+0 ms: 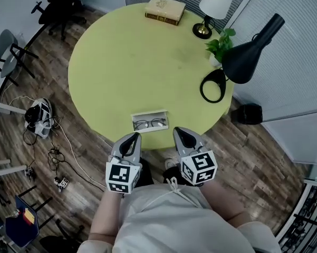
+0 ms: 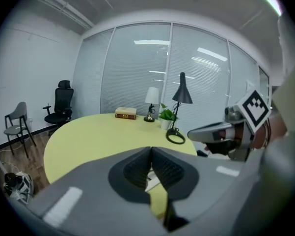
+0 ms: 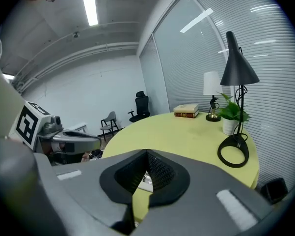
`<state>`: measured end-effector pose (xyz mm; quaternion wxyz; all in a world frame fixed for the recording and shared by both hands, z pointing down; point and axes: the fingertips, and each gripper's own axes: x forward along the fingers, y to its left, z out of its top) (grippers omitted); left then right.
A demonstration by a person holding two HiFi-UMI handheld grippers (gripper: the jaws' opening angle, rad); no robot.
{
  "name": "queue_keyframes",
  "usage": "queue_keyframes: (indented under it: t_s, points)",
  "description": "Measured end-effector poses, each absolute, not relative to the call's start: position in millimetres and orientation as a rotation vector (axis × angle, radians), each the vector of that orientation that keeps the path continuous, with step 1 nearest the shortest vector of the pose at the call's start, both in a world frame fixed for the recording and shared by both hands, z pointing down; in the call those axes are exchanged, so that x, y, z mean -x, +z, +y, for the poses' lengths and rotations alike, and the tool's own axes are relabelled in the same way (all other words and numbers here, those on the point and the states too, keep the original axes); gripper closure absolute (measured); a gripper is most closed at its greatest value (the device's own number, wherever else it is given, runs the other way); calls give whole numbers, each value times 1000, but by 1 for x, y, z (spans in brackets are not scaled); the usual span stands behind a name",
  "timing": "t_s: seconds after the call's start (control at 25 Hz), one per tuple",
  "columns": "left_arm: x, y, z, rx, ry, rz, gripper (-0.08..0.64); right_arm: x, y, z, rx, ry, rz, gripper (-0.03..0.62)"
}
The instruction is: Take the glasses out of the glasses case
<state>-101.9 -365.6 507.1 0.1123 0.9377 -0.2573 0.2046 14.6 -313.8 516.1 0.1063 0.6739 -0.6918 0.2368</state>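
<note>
An open white glasses case (image 1: 150, 122) lies near the front edge of the round yellow-green table (image 1: 121, 67), with dark-rimmed glasses (image 1: 150, 123) inside it. My left gripper (image 1: 132, 137) hovers just in front of the table edge, below and left of the case, jaws shut with nothing in them. To the case's lower right, my right gripper (image 1: 180, 133) is also shut and empty. In the left gripper view the closed gripper (image 2: 150, 152) hides most of the case (image 2: 150, 182). The right gripper view shows the same: closed gripper (image 3: 146, 156), a sliver of case (image 3: 146, 183).
At the table's far side sit a book (image 1: 165, 9), a white-shaded lamp (image 1: 216, 3), a potted plant (image 1: 220, 45) and a black desk lamp (image 1: 247, 56) with a ring base (image 1: 213, 85). Chairs (image 1: 58, 4), cables and gear (image 1: 38, 117) are on the floor at left.
</note>
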Motion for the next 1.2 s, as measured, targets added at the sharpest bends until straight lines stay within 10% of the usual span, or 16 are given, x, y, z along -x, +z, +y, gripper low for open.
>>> queue_keyframes:
  t_s: [1.2]
  points:
    - [21, 693, -393, -2829, 1615, 226, 459, -35, 603, -352, -1937, 879, -1973, 592]
